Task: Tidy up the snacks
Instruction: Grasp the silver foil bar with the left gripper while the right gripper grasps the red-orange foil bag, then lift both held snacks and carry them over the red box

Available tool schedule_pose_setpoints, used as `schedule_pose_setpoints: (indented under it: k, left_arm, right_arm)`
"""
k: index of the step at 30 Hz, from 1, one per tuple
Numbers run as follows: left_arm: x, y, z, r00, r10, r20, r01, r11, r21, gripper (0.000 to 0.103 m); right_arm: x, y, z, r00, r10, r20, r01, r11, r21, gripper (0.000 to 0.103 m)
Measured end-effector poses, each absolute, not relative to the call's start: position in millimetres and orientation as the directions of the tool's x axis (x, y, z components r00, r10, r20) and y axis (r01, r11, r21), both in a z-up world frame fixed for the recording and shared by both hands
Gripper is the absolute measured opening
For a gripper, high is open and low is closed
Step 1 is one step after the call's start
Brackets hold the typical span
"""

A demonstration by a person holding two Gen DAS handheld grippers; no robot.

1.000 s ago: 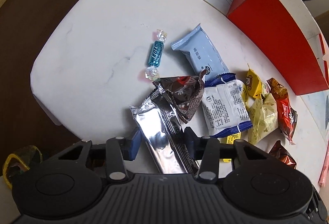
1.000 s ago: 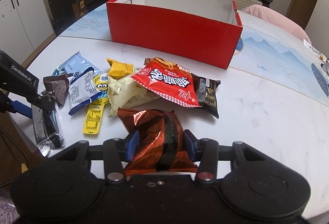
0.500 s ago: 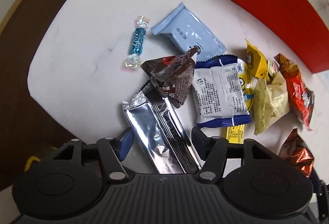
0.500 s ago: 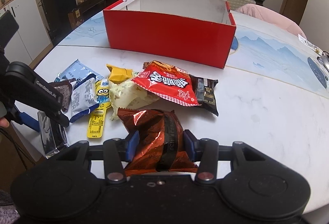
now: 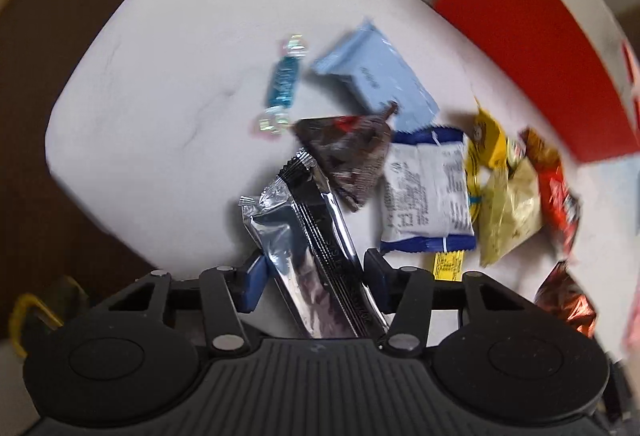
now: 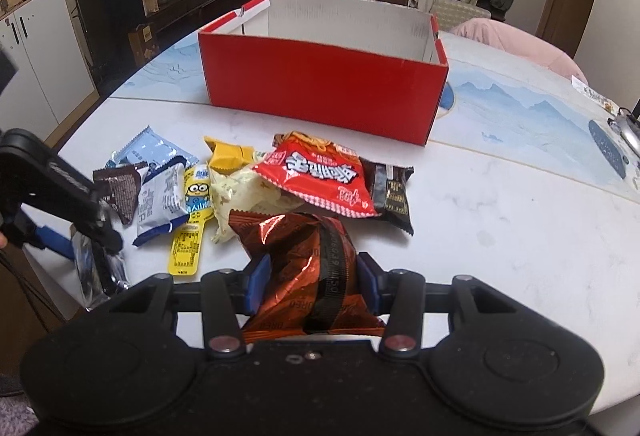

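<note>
I count one red box (image 6: 320,84) standing open at the far side of the table (image 6: 500,220), with the snacks heaped on the near side of it. My right gripper (image 6: 311,286) is clamped on one copper foil bag (image 6: 304,260), both pads pressed into its sides. My left gripper (image 5: 314,278) has one silver bar (image 5: 304,236) between its jaws, which are closing; the right pad looks to be against the wrapper, while I see a sliver of gap at the left pad, so I cannot tell if the grip is firm. That view is blurred. Loose on the table I count one blue candy (image 5: 284,84), one pale blue pack (image 5: 376,76), one brown triangle pouch (image 5: 352,156), one white pack (image 5: 428,196), one minion stick (image 6: 196,204), two yellow packs, one red bag (image 6: 316,176) and one dark bar (image 6: 392,192).
</note>
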State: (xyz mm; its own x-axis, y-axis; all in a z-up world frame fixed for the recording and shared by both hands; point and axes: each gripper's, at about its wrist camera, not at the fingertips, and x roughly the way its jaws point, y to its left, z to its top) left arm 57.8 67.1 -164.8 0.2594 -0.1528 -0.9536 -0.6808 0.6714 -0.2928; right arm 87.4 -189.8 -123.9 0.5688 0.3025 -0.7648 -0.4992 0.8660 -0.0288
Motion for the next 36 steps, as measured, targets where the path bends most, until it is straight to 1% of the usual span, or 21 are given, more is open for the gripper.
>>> schedule_pose_setpoints:
  k: [2, 4, 6, 9, 11, 12, 14, 16, 18, 20, 21, 22, 23, 24, 25, 27, 29, 32, 33, 36]
  left_arm:
    - [45.9, 79.1, -165.5, 0.275, -0.177, -0.945, -0.701, 0.636, -0.323, 0.050]
    - [36.8, 87.3, -161.4, 0.299, -0.189, -0.935, -0.706, 0.616, -0.350, 0.050]
    - [29.0, 93.6, -156.9, 0.322, -0.191, -0.927, -0.708, 0.601, -0.369, 0.050]
    - [23.9, 94.6, -143.5, 0.356, -0.179, -0.917, -0.693, 0.608, -0.387, 0.050]
    - [25.2, 98.5, -137.0, 0.369, -0.168, -0.914, -0.685, 0.615, -0.390, 0.050]
    - [24.8, 100.8, -135.7, 0.370, -0.168, -0.914, -0.687, 0.614, -0.390, 0.050]
    - [26.3, 102.0, -135.7, 0.366, -0.170, -0.915, -0.686, 0.614, -0.389, 0.050]
    - [28.1, 98.3, -135.0, 0.377, -0.163, -0.912, -0.671, 0.631, -0.390, 0.050]
    - [28.6, 98.6, -132.8, 0.390, -0.165, -0.906, -0.659, 0.638, -0.400, 0.050]
    - [31.3, 101.9, -130.9, 0.404, -0.171, -0.899, -0.656, 0.631, -0.415, 0.050]
    - [32.5, 103.4, -129.9, 0.410, -0.171, -0.896, -0.657, 0.626, -0.420, 0.050]
    - [34.1, 104.8, -128.4, 0.417, -0.171, -0.893, -0.657, 0.622, -0.426, 0.050]
    - [35.4, 105.6, -126.9, 0.424, -0.171, -0.889, -0.657, 0.618, -0.432, 0.050]
    - [36.4, 105.8, -125.6, 0.430, -0.172, -0.886, -0.655, 0.616, -0.438, 0.050]
    - [37.6, 105.4, -124.4, 0.435, -0.173, -0.884, -0.652, 0.616, -0.441, 0.050]
    - [39.8, 102.7, -122.2, 0.437, -0.169, -0.883, -0.642, 0.629, -0.438, 0.050]
    - [40.9, 99.2, -121.4, 0.434, -0.166, -0.886, -0.633, 0.644, -0.430, 0.050]
    - [41.0, 96.5, -120.6, 0.430, -0.166, -0.887, -0.621, 0.659, -0.425, 0.050]
    - [40.8, 95.8, -120.3, 0.429, -0.163, -0.889, -0.618, 0.664, -0.420, 0.050]
    - [40.4, 95.1, -119.0, 0.427, -0.159, -0.890, -0.610, 0.676, -0.413, 0.050]
  right_arm:
    - [87.7, -189.1, -119.5, 0.575, 0.300, -0.761, -0.496, 0.868, -0.032, 0.046]
    - [88.1, -187.6, -114.8, 0.586, 0.298, -0.753, -0.494, 0.869, -0.041, 0.044]
    - [89.2, -185.7, -109.2, 0.597, 0.298, -0.744, -0.490, 0.870, -0.045, 0.042]
    - [91.6, -178.8, -104.9, 0.604, 0.300, -0.738, -0.509, 0.858, -0.068, 0.041]
    - [95.4, -172.2, -115.0, 0.585, 0.291, -0.757, -0.540, 0.836, -0.096, 0.041]
    - [100.1, -172.4, -121.9, 0.556, 0.291, -0.779, -0.553, 0.829, -0.084, 0.041]
    - [105.4, -180.7, -126.0, 0.552, 0.277, -0.786, -0.523, 0.850, -0.068, 0.041]
    - [105.0, -191.4, -120.0, 0.536, 0.332, -0.777, -0.541, 0.841, -0.015, 0.041]
    - [99.6, -195.9, -113.4, 0.515, 0.374, -0.771, -0.594, 0.805, -0.006, 0.042]
    - [96.6, -194.2, -113.4, 0.478, 0.372, -0.796, -0.641, 0.767, -0.027, 0.045]
    - [96.3, -193.8, -115.4, 0.459, 0.365, -0.810, -0.657, 0.753, -0.033, 0.052]
    - [96.2, -193.2, -118.1, 0.448, 0.355, -0.821, -0.663, 0.747, -0.039, 0.062]
    - [96.5, -193.3, -120.9, 0.440, 0.345, -0.829, -0.664, 0.746, -0.042, 0.068]
    - [97.5, -193.1, -123.7, 0.429, 0.341, -0.837, -0.667, 0.744, -0.039, 0.083]
    - [98.7, -193.1, -126.4, 0.417, 0.345, -0.841, -0.672, 0.740, -0.030, 0.087]
    - [104.1, -191.2, -135.4, 0.374, 0.345, -0.861, -0.683, 0.731, -0.004, 0.087]
    - [108.1, -188.6, -146.6, 0.353, 0.319, -0.880, -0.683, 0.730, -0.009, 0.082]
    - [110.3, -185.0, -156.7, 0.324, 0.309, -0.894, -0.690, 0.724, -0.001, 0.071]
    - [110.1, -183.2, -158.3, 0.322, 0.303, -0.897, -0.693, 0.720, -0.005, 0.065]
    - [110.0, -181.4, -160.7, 0.325, 0.299, -0.897, -0.689, 0.724, -0.008, 0.062]
